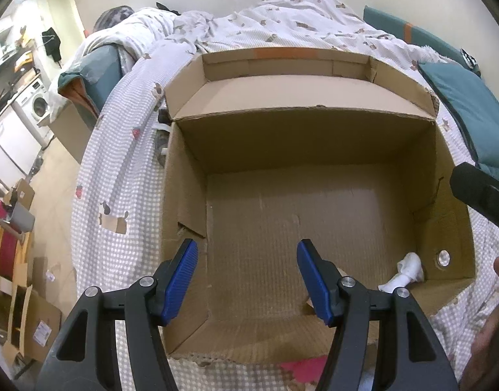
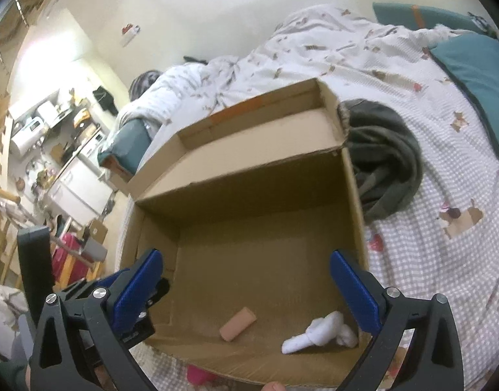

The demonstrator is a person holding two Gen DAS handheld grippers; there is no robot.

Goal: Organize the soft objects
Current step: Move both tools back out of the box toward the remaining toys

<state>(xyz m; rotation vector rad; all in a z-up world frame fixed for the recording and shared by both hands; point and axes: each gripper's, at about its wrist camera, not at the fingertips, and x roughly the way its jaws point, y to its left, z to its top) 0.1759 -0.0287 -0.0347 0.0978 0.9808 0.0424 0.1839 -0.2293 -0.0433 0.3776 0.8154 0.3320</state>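
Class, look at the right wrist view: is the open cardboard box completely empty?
No: a knotted white cloth and a small pink rectangular block lie on the floor of the brown cardboard box.

My gripper pads are ribbed blue plastic on matt black arms. The box is rough, matt corrugated cardboard — the white sock and checked bedspread are soft cloth.

1. The left wrist view looks steeply down from close above the near rim of the box, facing the far wall and bed.
2. The right wrist view looks down into the box from its near right, angled leftward.
3. Both share the box floor, the sock and the bed.
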